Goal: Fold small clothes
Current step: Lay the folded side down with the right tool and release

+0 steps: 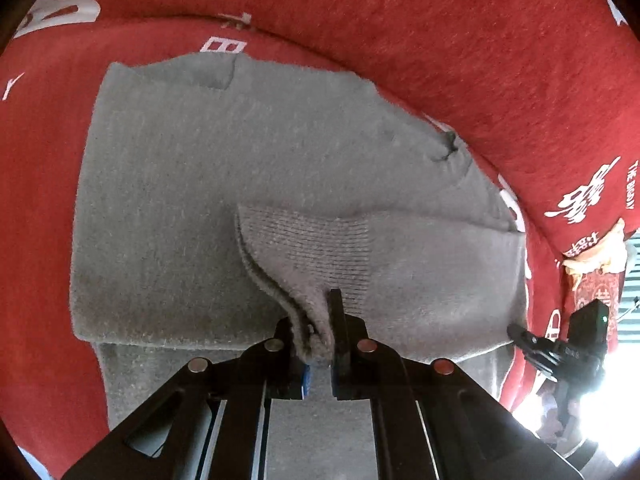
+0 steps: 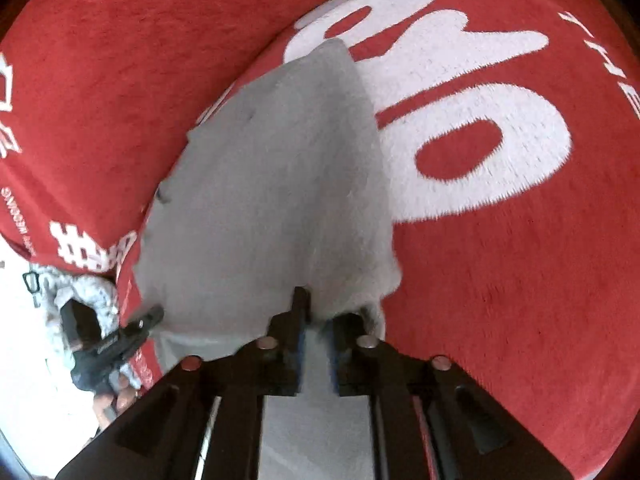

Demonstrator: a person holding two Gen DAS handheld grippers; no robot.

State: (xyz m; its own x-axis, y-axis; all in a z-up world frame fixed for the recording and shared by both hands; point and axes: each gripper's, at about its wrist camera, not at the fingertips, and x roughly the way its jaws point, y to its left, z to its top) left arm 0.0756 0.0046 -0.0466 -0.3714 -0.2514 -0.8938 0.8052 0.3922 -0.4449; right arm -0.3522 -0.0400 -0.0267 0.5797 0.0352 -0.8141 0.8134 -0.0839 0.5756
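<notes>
A grey knitted garment [image 1: 224,184] lies spread on a red blanket [image 1: 440,40] with white lettering. My left gripper [image 1: 320,332] is shut on a ribbed cuff or hem [image 1: 312,248] of the garment, lifted off the layer below. The other gripper [image 1: 536,344] shows at the garment's right edge. In the right wrist view the same grey garment [image 2: 280,184] hangs forward from my right gripper [image 2: 320,316], which is shut on its near edge. The left gripper [image 2: 132,332] shows at the lower left there.
The red blanket [image 2: 520,280] covers the whole surface and rises in a fold at the back. A patterned cloth [image 2: 80,292] and bright floor lie beyond its left edge. Crumpled pale items [image 1: 600,252] sit at the blanket's right edge.
</notes>
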